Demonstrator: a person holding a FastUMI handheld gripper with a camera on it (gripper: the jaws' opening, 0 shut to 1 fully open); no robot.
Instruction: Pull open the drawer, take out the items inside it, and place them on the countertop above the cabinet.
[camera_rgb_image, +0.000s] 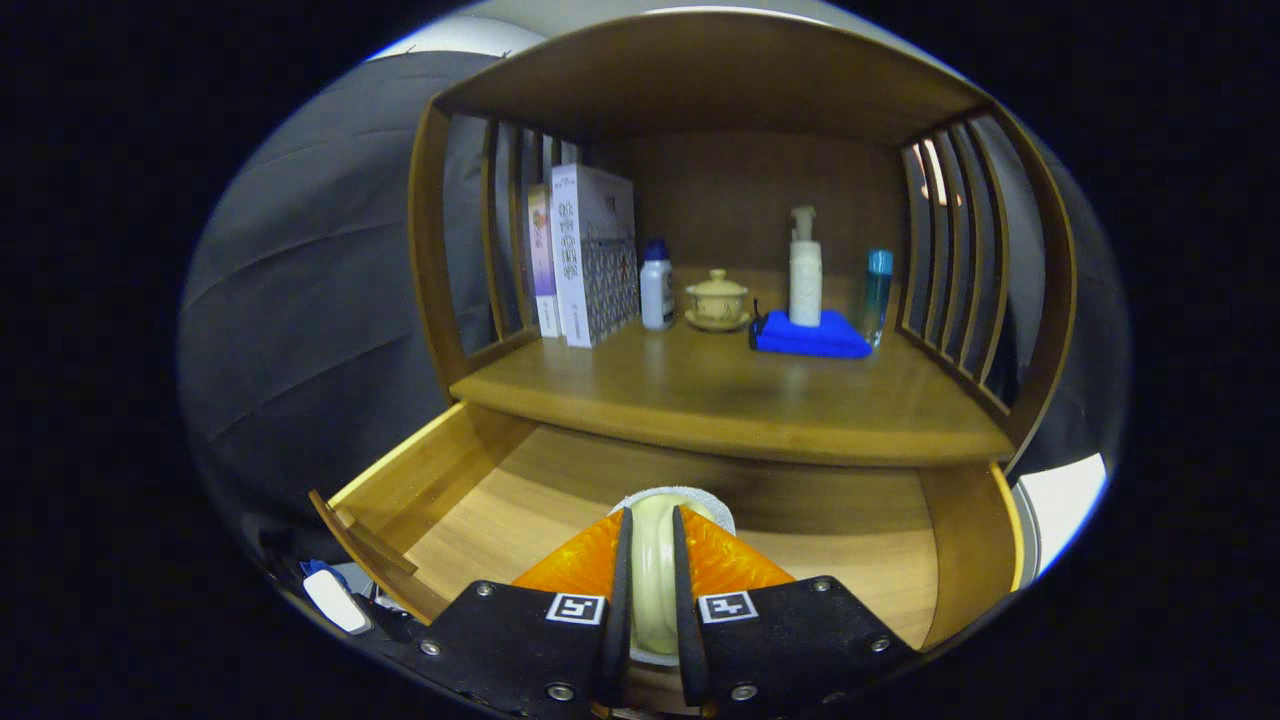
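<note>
The wooden drawer (880, 560) stands pulled open below the countertop (700, 400) of the cabinet. My gripper (652, 530) is over the drawer's middle, shut on a pale cream round item (655, 570) that stands on edge between the two fingers. A grey-white rim of that item shows around the fingertips. The rest of the drawer floor beside the fingers is bare wood. The item's lower part is hidden behind the gripper body.
On the countertop stand two boxes (590, 255) at the left, a small white bottle (657, 285), a lidded tea cup on a saucer (717, 300), a white pump bottle (805, 270) on a blue cloth (810, 335), and a blue bottle (877, 295). Slatted side walls flank the shelf.
</note>
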